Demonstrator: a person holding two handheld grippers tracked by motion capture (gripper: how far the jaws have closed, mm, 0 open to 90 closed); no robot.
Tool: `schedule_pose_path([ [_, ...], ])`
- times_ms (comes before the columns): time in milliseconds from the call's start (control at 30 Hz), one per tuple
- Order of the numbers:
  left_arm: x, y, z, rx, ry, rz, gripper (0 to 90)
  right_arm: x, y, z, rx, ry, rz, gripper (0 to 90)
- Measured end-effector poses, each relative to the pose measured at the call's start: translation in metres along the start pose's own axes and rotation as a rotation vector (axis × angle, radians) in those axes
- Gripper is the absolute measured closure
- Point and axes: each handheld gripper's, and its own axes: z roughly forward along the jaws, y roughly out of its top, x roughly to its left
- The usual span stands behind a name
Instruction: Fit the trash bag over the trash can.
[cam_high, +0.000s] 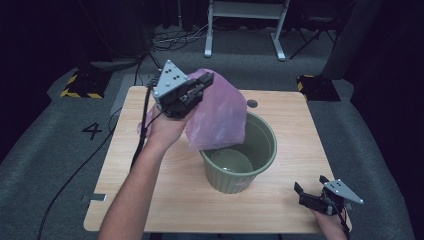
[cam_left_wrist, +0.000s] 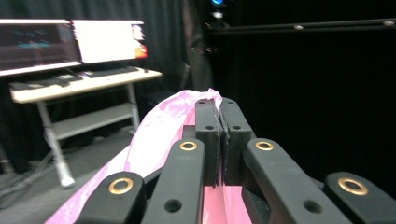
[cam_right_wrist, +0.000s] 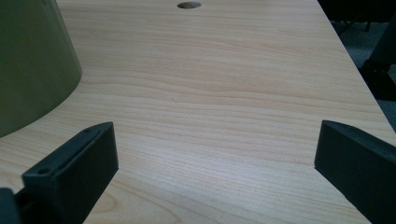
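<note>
Nearest me, my right hand-held gripper (cam_high: 311, 189) rests at the near right corner of the tabletop (cam_high: 290, 125), jaws spread wide with nothing between them. Its own view adds what the high view cannot: bare wood grain between the jaws, the green bucket (cam_right_wrist: 32, 65) wall curving just to one side, a round hole (cam_right_wrist: 189, 5) at the far edge. Farther out, my left hand-held gripper (cam_high: 202, 82) is raised above the tabletop, jaws pinched tight on the top edge of a pink plastic bag (cam_high: 220, 115). From above, the bag hangs down over the bucket's (cam_high: 240, 160) near rim. The left gripper view shows the film (cam_left_wrist: 159, 130) squeezed between the pads, with a desk (cam_left_wrist: 79, 84) and monitors (cam_left_wrist: 70, 42) beyond.
</note>
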Motion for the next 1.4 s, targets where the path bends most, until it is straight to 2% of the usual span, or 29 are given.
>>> schedule_pose_path([
  [133,-0.013,-0.013,0.020,0.029,-0.029,-0.004,87.9,-0.001,0.000,-0.001,0.000,0.002,0.000,0.0],
  [233,-0.021,-0.024,0.031,0.051,-0.036,0.011,87.9,-0.002,-0.001,-0.001,-0.001,0.002,0.001,0.0],
  [367,-0.029,-0.037,0.039,0.072,-0.058,0.001,87.5,-0.001,-0.001,-0.002,0.000,0.005,-0.003,0.0],
  [533,-0.036,-0.051,0.040,0.119,-0.083,0.013,87.1,-0.001,-0.001,-0.001,-0.001,0.004,-0.002,0.0],
  [600,-0.039,-0.055,0.038,0.142,-0.102,0.010,86.8,-0.001,-0.001,-0.001,0.000,0.004,-0.002,0.0],
  [767,-0.049,-0.066,0.027,0.217,-0.150,0.030,86.9,0.000,0.000,-0.001,0.000,0.004,-0.003,0.0],
  [900,-0.052,-0.072,0.013,0.259,-0.182,0.012,86.9,0.001,0.000,-0.001,0.001,0.003,-0.006,0.0],
  [1300,-0.058,-0.084,-0.032,0.293,-0.283,0.013,86.9,0.002,0.000,0.000,0.006,-0.001,-0.007,0.0],
  [1400,-0.060,-0.088,-0.036,0.322,-0.301,0.036,86.9,0.002,0.000,0.001,0.005,0.002,-0.006,0.0],
])
